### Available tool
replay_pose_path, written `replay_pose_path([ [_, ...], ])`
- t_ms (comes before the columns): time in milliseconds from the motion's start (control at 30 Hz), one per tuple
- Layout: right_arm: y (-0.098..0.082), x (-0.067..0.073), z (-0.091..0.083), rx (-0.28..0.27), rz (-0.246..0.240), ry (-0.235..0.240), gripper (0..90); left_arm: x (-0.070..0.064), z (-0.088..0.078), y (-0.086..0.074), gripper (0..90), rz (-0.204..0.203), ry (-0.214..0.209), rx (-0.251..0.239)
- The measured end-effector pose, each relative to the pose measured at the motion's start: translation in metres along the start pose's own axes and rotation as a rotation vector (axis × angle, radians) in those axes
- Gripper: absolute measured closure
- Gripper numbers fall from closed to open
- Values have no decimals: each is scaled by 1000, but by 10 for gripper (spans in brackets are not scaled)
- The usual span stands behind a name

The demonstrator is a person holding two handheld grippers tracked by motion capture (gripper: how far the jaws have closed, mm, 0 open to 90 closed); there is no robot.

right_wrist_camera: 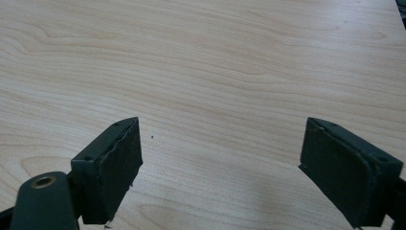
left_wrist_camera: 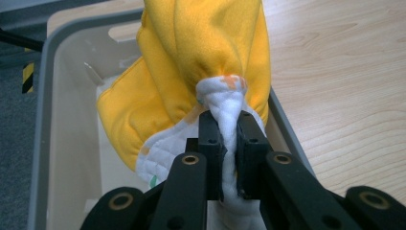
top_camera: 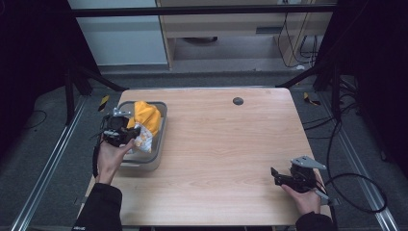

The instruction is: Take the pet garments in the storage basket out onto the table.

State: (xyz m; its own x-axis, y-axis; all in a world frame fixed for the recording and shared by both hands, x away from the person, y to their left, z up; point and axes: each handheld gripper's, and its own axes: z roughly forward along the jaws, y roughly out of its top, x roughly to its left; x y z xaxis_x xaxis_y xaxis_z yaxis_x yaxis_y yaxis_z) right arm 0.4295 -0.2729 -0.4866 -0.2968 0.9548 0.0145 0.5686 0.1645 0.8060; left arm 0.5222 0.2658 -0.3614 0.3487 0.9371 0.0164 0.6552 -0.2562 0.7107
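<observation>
- Left gripper (left_wrist_camera: pixel 229 125): jaws clamped on a bunched fold of yellow-and-white quilted cloth (left_wrist_camera: pixel 206 62), held over the grey plastic bin (top_camera: pixel 161 126) (table's left side).
- Right gripper (right_wrist_camera: pixel 220 165): jaws wide apart above bare light wooden table (right_wrist_camera: pixel 215 62).

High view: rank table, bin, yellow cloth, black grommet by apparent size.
1. Table
2. Bin
3. Yellow cloth, bunched, partly inside the bin
4. Black grommet, farthest from the camera but clearly smallest
</observation>
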Motion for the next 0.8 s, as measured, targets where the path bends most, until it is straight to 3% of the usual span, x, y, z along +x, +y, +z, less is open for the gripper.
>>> replay_pose_path([
  [500, 0, -1, -1, -12, 1, 0, 142, -3, -29, 10, 834, 19, -21, -61],
  [800, 0, 0, -2, -16, 3, -1, 143, -15, -46, 16, 834, 57, -44, -92],
])
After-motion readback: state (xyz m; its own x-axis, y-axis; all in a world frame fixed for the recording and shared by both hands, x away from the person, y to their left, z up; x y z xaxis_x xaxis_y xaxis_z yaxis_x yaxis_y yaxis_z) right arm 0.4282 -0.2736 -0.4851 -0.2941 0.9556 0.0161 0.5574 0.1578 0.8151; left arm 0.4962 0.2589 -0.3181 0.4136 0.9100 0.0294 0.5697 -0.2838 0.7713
